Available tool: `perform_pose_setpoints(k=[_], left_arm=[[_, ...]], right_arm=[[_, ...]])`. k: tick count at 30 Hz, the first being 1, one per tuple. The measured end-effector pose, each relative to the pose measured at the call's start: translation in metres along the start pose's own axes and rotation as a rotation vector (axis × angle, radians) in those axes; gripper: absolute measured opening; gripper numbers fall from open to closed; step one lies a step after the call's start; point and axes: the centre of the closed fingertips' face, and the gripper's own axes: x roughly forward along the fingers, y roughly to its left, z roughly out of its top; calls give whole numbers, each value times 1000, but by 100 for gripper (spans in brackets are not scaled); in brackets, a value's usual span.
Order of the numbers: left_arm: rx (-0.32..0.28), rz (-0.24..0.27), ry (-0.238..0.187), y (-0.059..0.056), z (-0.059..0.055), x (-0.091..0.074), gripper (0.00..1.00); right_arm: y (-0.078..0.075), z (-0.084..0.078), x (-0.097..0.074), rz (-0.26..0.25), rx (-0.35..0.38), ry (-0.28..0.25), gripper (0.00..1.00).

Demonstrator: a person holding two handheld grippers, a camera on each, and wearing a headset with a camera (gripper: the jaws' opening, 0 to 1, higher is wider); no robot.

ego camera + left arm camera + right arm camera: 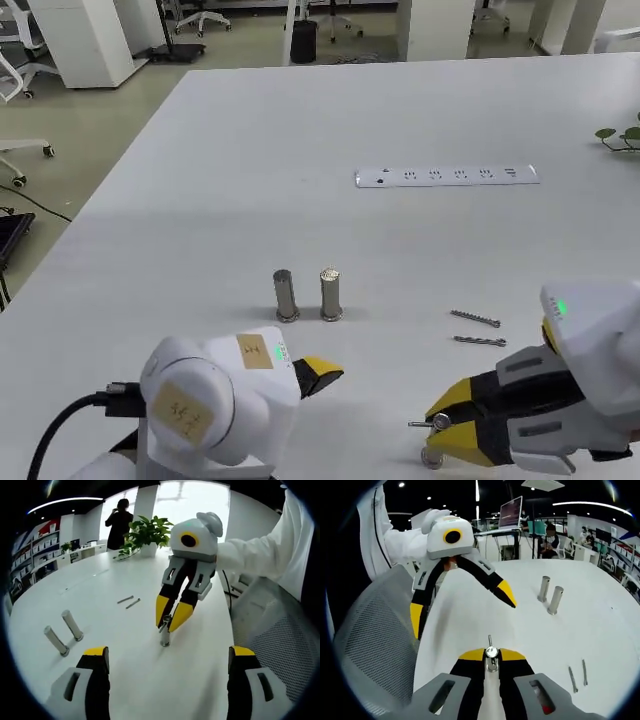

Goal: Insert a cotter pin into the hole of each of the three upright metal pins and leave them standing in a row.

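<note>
Two metal pins (286, 296) (331, 294) stand upright side by side on the white table (400, 240). A third metal pin (432, 457) stands near the front edge. My right gripper (440, 425) is shut on a cotter pin (420, 424) at that pin's top, and the cotter pin's tip pokes out past the jaws. The right gripper view shows this cotter pin (490, 641) above the pin's top (491, 653). Two loose cotter pins (475, 318) (480, 341) lie flat to the right. My left gripper (168, 653) is open and empty, facing the third pin (165, 638).
A white power strip (446, 176) lies farther back on the table. A mesh office chair (375, 645) is at the near edge beside the person's white sleeve (265, 555). A potted plant (147, 532) stands at the table's far end, with people beyond it.
</note>
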Motion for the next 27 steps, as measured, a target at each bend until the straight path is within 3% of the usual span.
perform_pose_setpoints(k=[9, 14, 27], left_arm=[[-30, 29, -24, 5, 1, -3, 99], [-59, 45, -33, 4, -5, -6, 99], [-131, 96, -50, 11, -11, -15, 99]], right_arm=[[-1, 1, 1, -4, -18, 18, 3], [-9, 8, 1, -18, -13, 1, 3], [-30, 21, 18, -3, -77, 21, 3]])
